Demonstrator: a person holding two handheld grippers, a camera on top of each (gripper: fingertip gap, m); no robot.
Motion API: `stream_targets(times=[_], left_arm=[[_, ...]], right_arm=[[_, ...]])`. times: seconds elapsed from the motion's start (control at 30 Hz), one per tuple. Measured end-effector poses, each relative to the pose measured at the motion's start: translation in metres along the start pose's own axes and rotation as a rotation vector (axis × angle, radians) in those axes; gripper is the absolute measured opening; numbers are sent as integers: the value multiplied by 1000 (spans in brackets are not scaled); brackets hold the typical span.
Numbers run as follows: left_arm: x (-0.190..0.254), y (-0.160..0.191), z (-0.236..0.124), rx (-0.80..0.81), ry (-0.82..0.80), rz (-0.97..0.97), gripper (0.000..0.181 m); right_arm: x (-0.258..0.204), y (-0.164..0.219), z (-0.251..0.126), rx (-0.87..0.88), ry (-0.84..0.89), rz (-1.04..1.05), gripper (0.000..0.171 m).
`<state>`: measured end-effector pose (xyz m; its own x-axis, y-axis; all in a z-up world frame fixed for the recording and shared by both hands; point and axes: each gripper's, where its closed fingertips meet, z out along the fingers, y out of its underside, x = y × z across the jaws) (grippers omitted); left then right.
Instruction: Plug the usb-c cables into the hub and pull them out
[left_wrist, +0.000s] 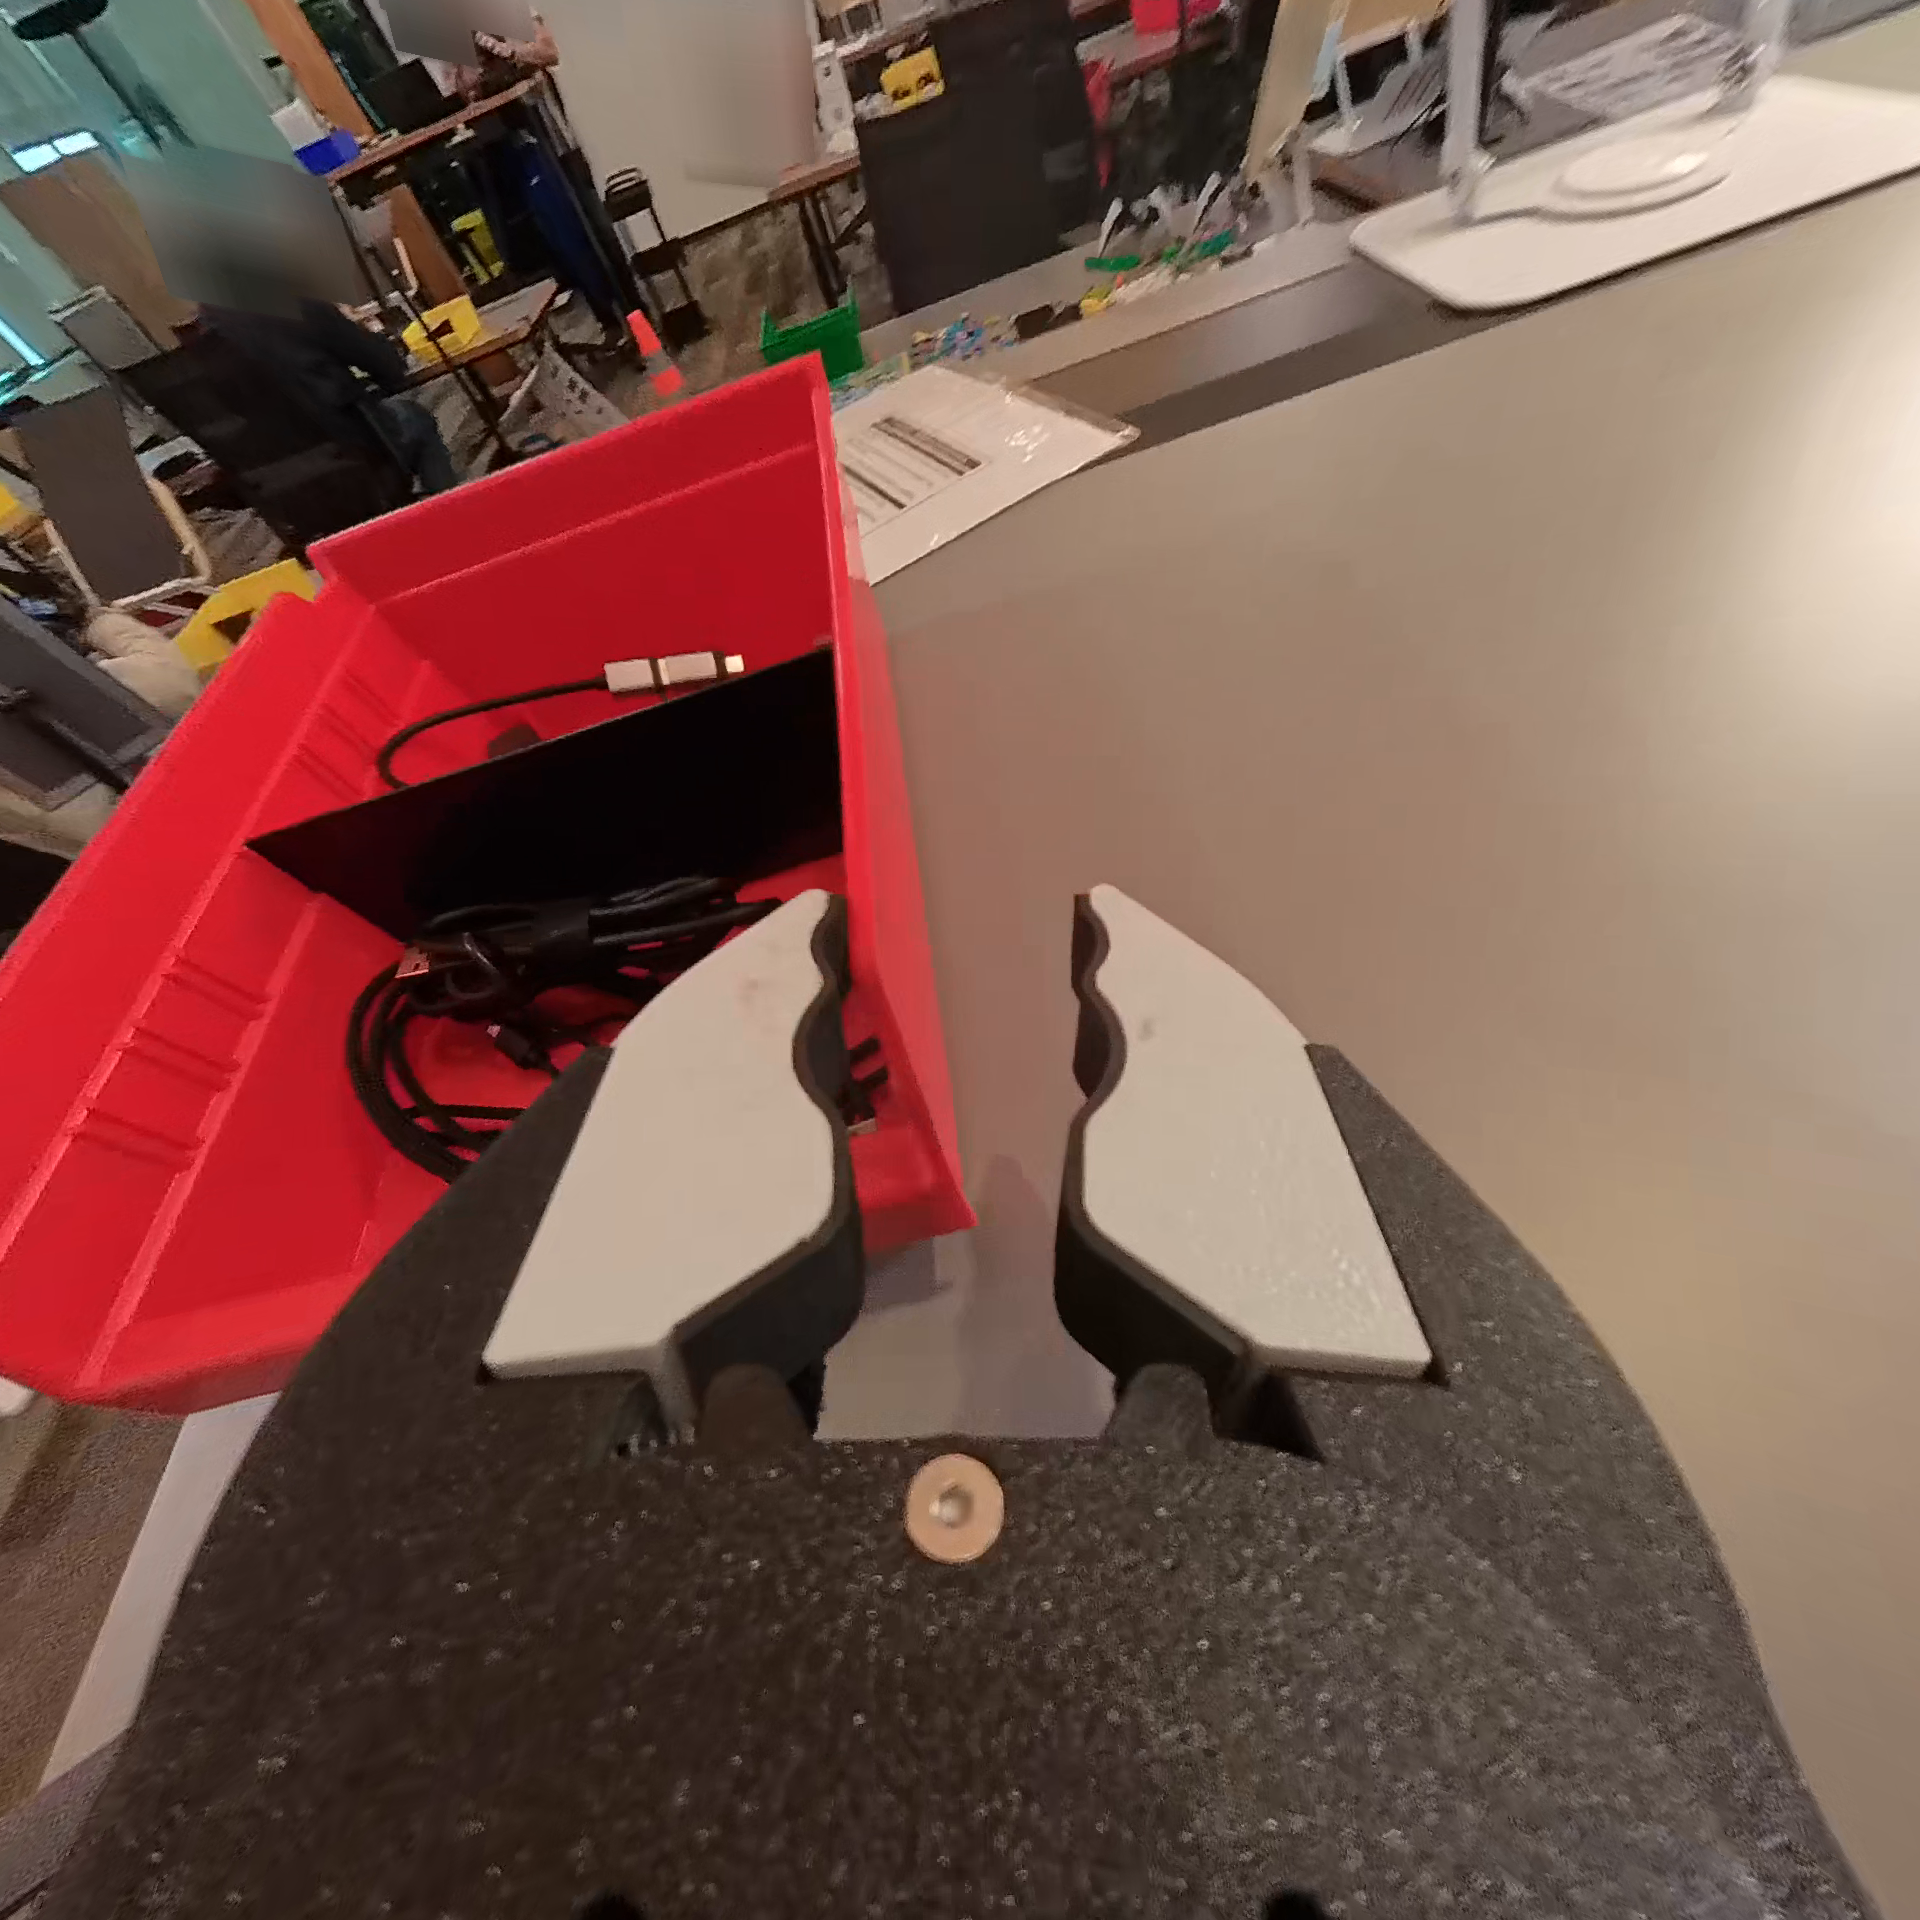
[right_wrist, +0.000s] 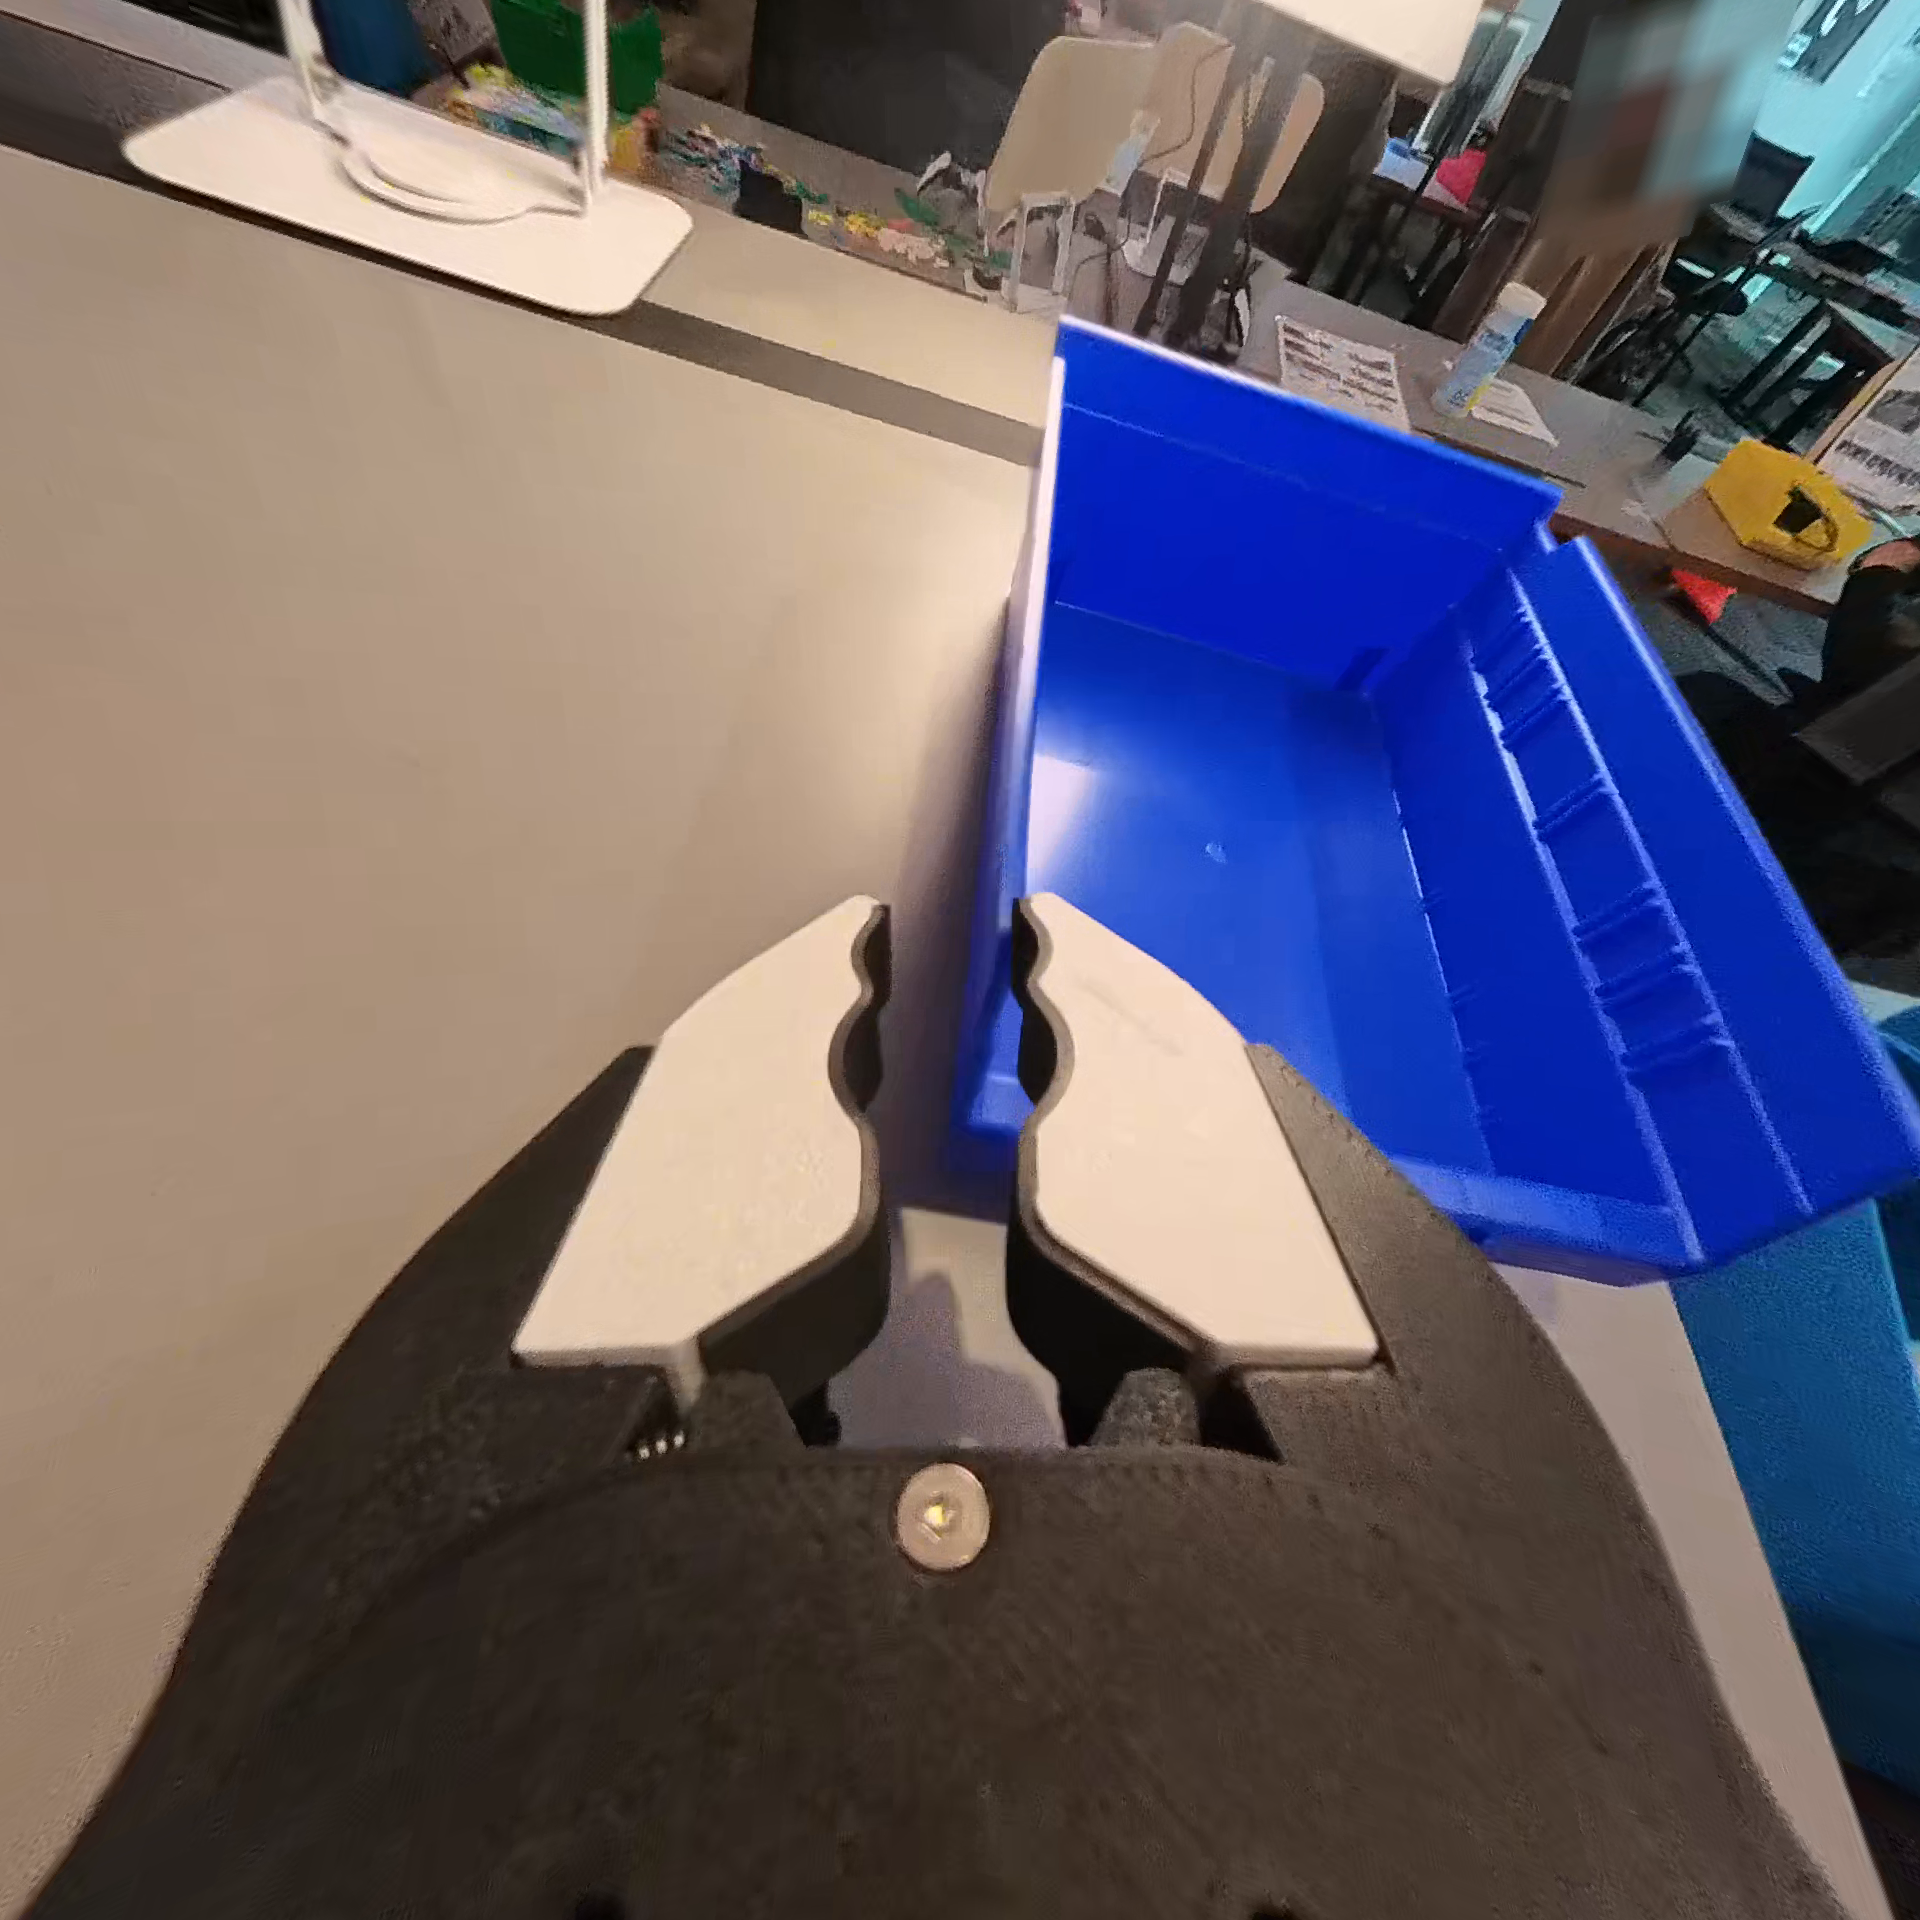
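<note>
In the left wrist view a red bin stands at the table's left edge, split by a black divider. Its near part holds a tangle of black cables. Its far part holds a black cable with a silver plug and adapter. No hub is in view. My left gripper is open and empty, above the bin's right wall near its front corner. In the right wrist view my right gripper is open with a narrower gap and empty, over the left wall of a blue bin that shows nothing inside.
A beige table top lies between the two bins. A white stand base with a clear upright sits at the far edge, also in the left wrist view. A sleeved paper sheet lies behind the red bin. Workshop clutter lies beyond. Spacing between my two grippers at the tips: around 70 cm.
</note>
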<state>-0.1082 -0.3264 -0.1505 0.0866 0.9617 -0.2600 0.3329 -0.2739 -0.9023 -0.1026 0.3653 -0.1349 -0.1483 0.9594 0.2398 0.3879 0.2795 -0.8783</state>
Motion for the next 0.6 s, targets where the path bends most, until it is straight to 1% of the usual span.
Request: stream_targets(times=[0.07,0.13,0.23,0.3,0.4,0.43,0.47,0.53,0.6], left_arm=[[1,-11,-14,38,51,-37,40],[-2,-22,-25,64,96,-79,40],[-23,-30,-28,40,92,-149,39],[-44,-28,-21,-13,52,-179,39],[-70,-17,-5,-141,16,-209,42],[-75,-13,1,-179,20,-209,44],[-80,-9,7,-219,22,-202,47],[-89,-2,19,-289,29,-150,49],[-97,8,33,-365,46,-88,49]], right_arm=[[-15,-4,-16,8,-13,-38,21],[-35,-6,-21,-2,-39,-82,20],[-84,-5,-9,-12,-175,-97,21],[-116,2,7,-31,-255,-98,21],[-158,23,32,-96,-362,-70,23],[-164,32,38,-164,-370,-104,23],[-166,36,41,-195,-353,-153,27],[-170,36,45,-191,-345,-221,27],[-175,37,47,-205,-357,-238,24]])
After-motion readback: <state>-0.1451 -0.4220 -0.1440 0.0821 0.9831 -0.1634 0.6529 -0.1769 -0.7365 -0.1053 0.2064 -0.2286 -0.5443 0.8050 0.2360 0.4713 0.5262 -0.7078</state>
